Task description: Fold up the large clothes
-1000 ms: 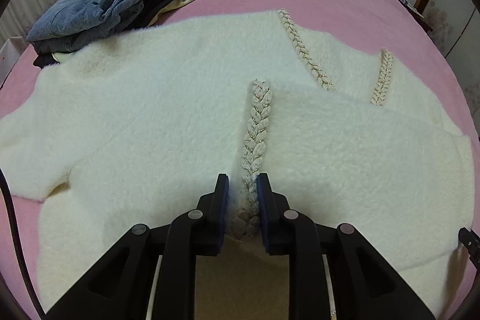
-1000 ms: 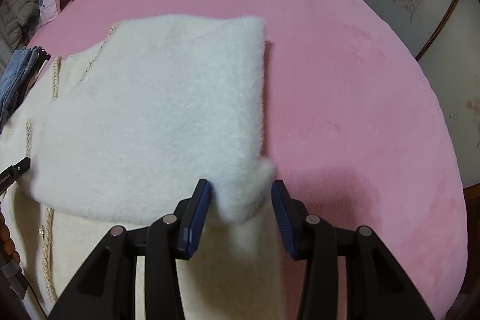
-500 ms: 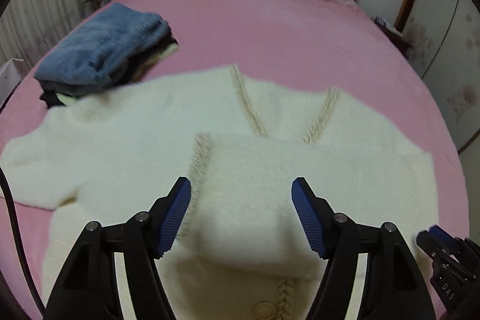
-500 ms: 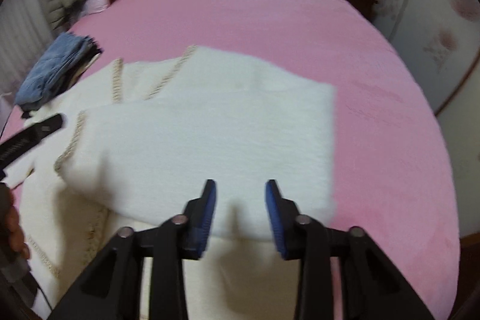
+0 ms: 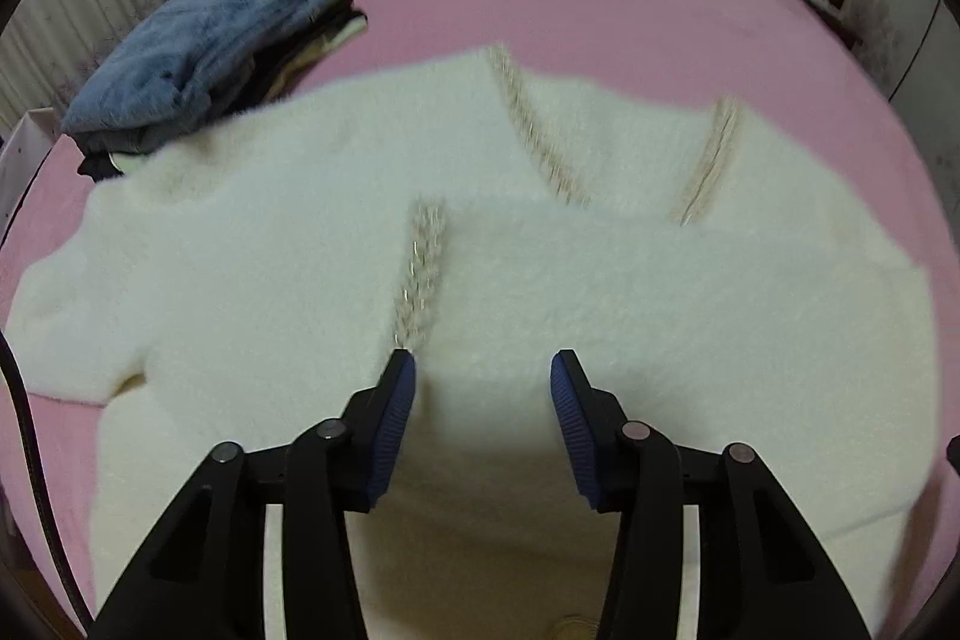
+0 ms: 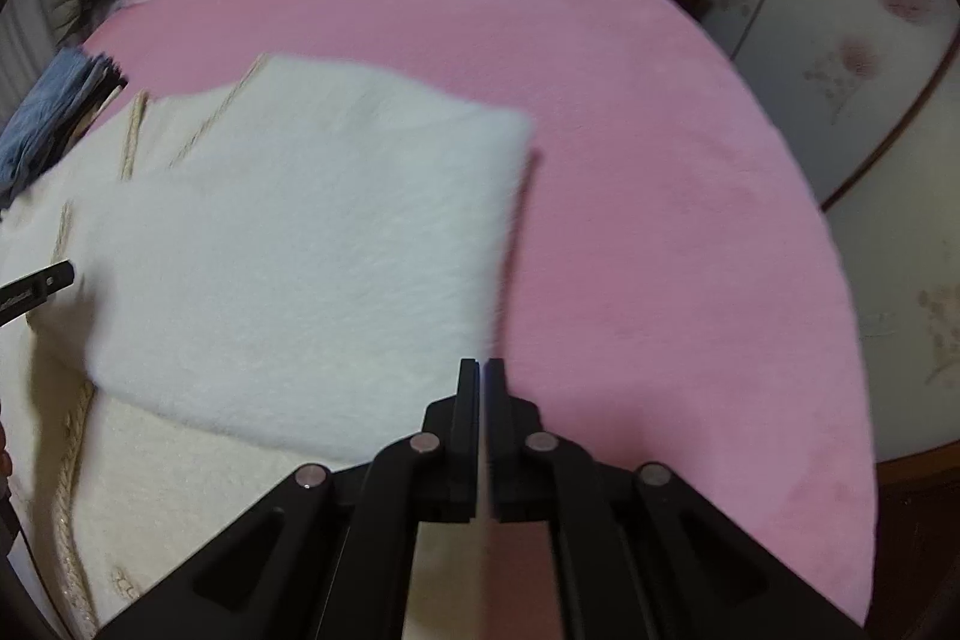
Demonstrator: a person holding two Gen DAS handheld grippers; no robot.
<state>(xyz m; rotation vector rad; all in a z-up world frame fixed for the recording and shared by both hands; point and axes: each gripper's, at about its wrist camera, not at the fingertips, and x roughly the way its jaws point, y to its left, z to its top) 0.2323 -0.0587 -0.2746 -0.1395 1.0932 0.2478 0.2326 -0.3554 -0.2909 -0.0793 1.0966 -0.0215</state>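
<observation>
Your left gripper (image 5: pixel 483 370) hangs over the cream cardigan (image 5: pixel 252 280) with its jaws apart; they have just been narrowing a little, and nothing is between the blue pads (image 5: pixel 396 418), only fleece beneath. Your right gripper (image 6: pixel 480 370) has just been closing, and its jaws now stand almost together with nothing caught in them, over the right-hand edge of the folded-over panel (image 6: pixel 312 268). The cardigan lies flat on the pink bed (image 6: pixel 600 100), fluffy and off-white, one side laid across the front in a clean rectangle. A braided, glinting trim (image 5: pixel 420 274) runs down its edge, and more trim shows at the neckline. One sleeve (image 5: pixel 66 328) spreads out left. Folded jeans (image 5: pixel 198 46) sit beyond it.
</observation>
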